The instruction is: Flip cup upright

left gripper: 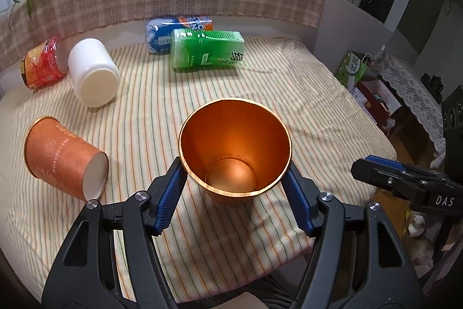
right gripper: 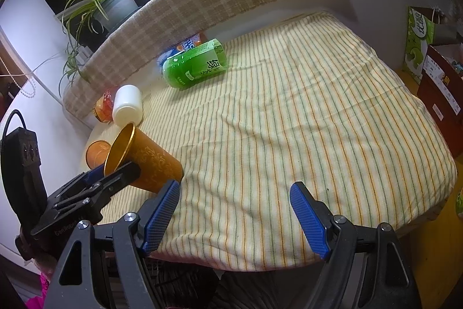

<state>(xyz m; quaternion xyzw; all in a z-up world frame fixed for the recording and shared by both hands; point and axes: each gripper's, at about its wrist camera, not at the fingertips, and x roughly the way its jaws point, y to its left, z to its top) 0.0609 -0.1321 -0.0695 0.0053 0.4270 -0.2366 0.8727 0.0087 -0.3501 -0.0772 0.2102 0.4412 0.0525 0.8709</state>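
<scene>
Left gripper point(left gripper: 235, 164) has its blue pads point(left gripper: 170, 194) pressed on either side of the copper cup point(left gripper: 234, 146) just under the rim, so I'd call that clamped on. From the right wrist view the cup point(right gripper: 144, 158) isn't upright yet: it's tilted, base end down near the striped cloth point(right gripper: 289, 120) and the mouth leaning up and off to the left, long axis at a slant. Can't tell if the base actually touches the cloth. So the flip looks partway, and what's left is my guess: rotate the left wrist till that axis is vertical, then set it down.

Right gripper point(right gripper: 234, 210) is spread wide and holding nothing, hanging over bare cloth just beside the cup's base. Left hand's clearly the one doing the job.
</scene>
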